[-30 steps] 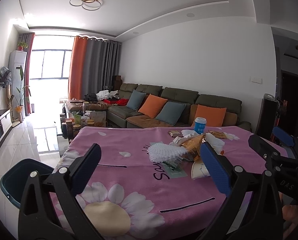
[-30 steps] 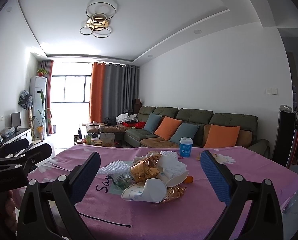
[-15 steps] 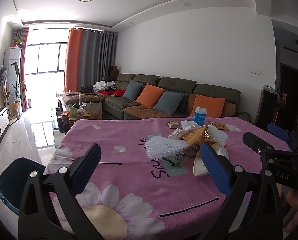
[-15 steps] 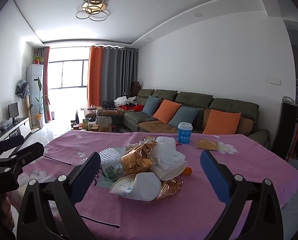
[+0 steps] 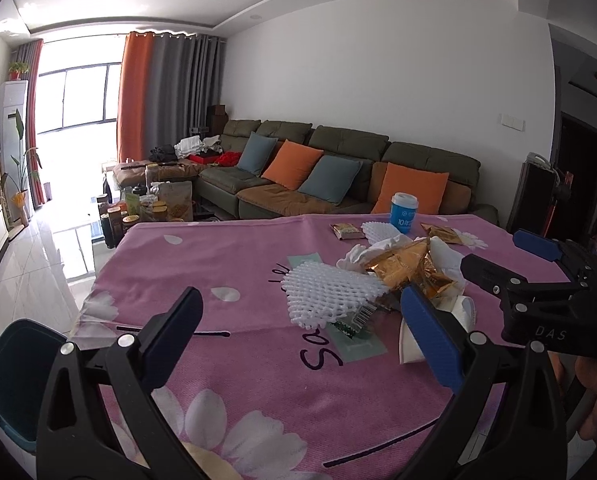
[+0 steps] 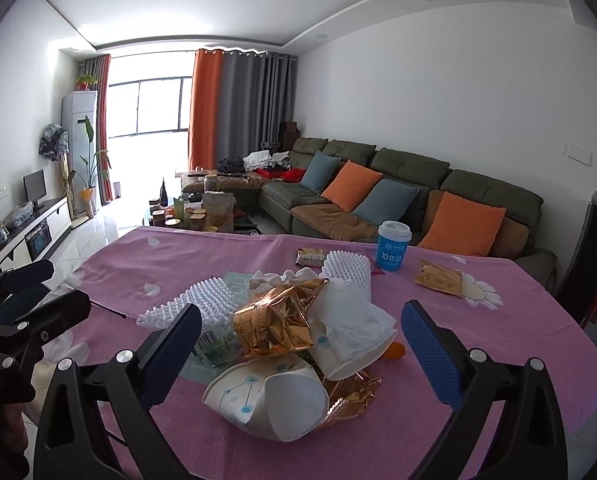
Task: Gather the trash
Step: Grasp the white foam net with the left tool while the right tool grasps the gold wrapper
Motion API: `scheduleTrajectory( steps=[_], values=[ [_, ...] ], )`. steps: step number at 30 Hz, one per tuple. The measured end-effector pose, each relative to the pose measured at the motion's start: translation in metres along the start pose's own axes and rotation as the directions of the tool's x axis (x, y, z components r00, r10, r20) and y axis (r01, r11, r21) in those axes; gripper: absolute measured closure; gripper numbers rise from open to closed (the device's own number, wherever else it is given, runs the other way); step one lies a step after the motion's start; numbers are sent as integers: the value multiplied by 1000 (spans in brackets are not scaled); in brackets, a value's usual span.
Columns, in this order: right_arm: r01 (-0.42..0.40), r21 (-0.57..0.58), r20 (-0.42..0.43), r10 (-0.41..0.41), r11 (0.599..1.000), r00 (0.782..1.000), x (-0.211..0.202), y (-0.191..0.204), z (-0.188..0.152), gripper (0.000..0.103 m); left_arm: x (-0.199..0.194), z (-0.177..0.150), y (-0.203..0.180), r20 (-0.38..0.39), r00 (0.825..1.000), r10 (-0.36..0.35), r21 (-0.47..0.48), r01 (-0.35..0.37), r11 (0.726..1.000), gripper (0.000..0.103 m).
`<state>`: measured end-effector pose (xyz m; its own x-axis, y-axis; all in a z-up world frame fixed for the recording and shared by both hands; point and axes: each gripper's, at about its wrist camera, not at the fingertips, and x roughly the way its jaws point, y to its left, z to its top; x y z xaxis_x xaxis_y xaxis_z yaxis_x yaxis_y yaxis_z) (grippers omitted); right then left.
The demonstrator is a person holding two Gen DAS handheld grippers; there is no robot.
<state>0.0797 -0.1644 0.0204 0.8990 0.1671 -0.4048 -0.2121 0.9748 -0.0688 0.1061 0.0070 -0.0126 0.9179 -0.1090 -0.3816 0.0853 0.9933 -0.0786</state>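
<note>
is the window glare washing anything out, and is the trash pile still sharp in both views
Left wrist view: window blown out white, glare on the floor, pile sharp. Right wrist view: window also overexposed, pile crisp; edges bend from fisheye.

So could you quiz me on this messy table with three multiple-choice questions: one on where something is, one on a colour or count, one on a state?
1. Where is the dark teal bin?
A. on the sofa
B. on the floor beside the table's left edge
C. on the table

2. How many orange cushions lie on the sofa?
A. one
B. two
C. five

3. How is the blue paper cup?
A. upright, lid on
C. crushed flat
B. tipped over

Answers: 1 B, the left wrist view shows it below the pink tablecloth. 2 B, two show. 3 A, it stands capped behind the trash pile.
</note>
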Motion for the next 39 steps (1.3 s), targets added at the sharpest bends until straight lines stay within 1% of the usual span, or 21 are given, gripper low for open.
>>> scheduleTrajectory(
  steps=[3,4,6,7,9,11,15,16,17,22,26,29,30,33,35,39],
  values=[
    [-30,-3,-60,30,1000,998,19,0,4,7,17,1,5,-34,999,-3,-18,2,1000,6],
    [-39,-4,-77,39,999,996,25,-1,5,8,21,1,8,-44,999,1,-24,-2,1000,6],
    [-61,-6,-115,60,998,992,37,-1,6,21,31,1,11,-61,998,6,-34,-8,999,6],
    [-75,0,-137,74,997,988,44,-1,7,25,35,1,13,-66,998,8,-39,-10,999,6],
    [-106,12,-176,107,994,979,55,0,7,36,42,2,16,-80,997,2,-46,-5,999,6],
    [-123,11,-207,122,992,971,65,2,6,41,49,3,17,-98,995,-13,-44,9,999,6],
    [-146,20,-255,147,989,956,79,4,4,55,64,2,12,-130,991,-21,-18,18,1000,5],
    [-146,22,-264,147,989,953,80,3,3,56,69,2,11,-141,990,-29,-21,26,999,6],
    [-147,24,-269,148,989,952,82,3,3,60,73,2,11,-155,987,-45,-27,42,999,6],
    [-160,48,-299,167,986,939,89,-1,0,63,100,-7,7,-249,962,-110,-74,94,993,6],
    [-171,68,-306,184,983,934,90,-6,-2,67,122,-12,8,-283,949,-141,-114,113,987,6],
    [-190,89,-304,208,978,930,91,-9,-1,74,138,-12,11,-300,941,-157,-145,118,982,6],
    [-196,96,-303,216,976,928,91,-10,-1,76,142,-11,13,-297,940,-167,-164,122,979,6],
    [-211,115,-291,236,971,927,91,-15,0,78,150,-5,21,-282,935,-217,-232,153,961,6],
    [-217,125,-279,244,968,929,89,-17,2,78,160,-3,25,-288,931,-226,-261,150,953,6],
    [-234,128,-252,260,964,932,82,-18,6,79,179,-5,36,-328,908,-261,-342,143,929,6]
  ],
)
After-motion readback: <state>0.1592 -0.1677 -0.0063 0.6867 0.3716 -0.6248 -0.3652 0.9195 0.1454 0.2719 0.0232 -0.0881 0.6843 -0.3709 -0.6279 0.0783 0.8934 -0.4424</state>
